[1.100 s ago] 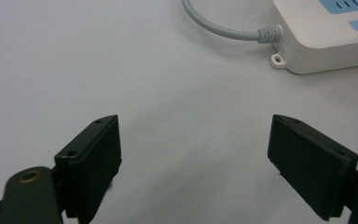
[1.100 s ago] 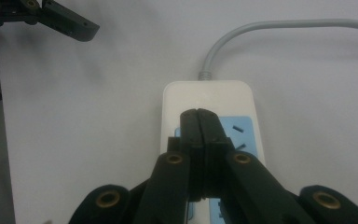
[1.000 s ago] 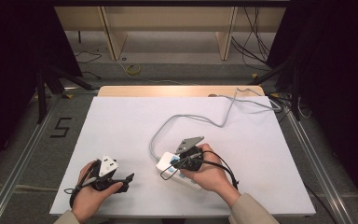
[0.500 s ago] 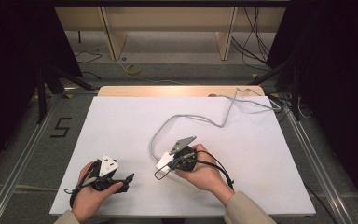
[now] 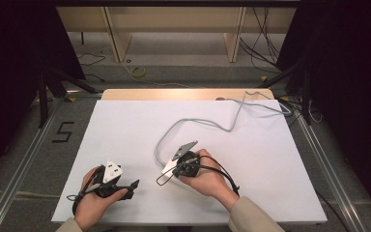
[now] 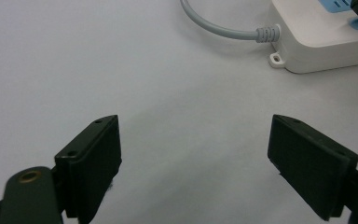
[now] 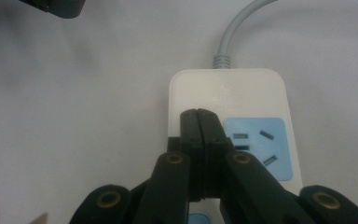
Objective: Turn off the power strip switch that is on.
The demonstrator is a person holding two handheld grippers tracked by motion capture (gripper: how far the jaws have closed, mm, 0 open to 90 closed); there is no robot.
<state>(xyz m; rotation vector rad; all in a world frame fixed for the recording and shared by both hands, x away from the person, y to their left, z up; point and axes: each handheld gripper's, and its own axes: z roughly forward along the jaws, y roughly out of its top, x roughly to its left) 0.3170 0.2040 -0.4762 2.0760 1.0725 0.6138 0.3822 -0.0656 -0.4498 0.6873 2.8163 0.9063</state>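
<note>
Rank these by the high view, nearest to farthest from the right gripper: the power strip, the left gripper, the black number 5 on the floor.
1. Power strip: directly under the right gripper, mid-table.
2. Left gripper: lower left, near the table's front edge.
3. Number 5: on the floor, off the table's left side.

My right gripper (image 7: 199,116) hides strip (image 7: 226,93) middle; its near end cut off by frame bottom. In high view, hand (image 5: 207,176) covers most of strip.
</note>
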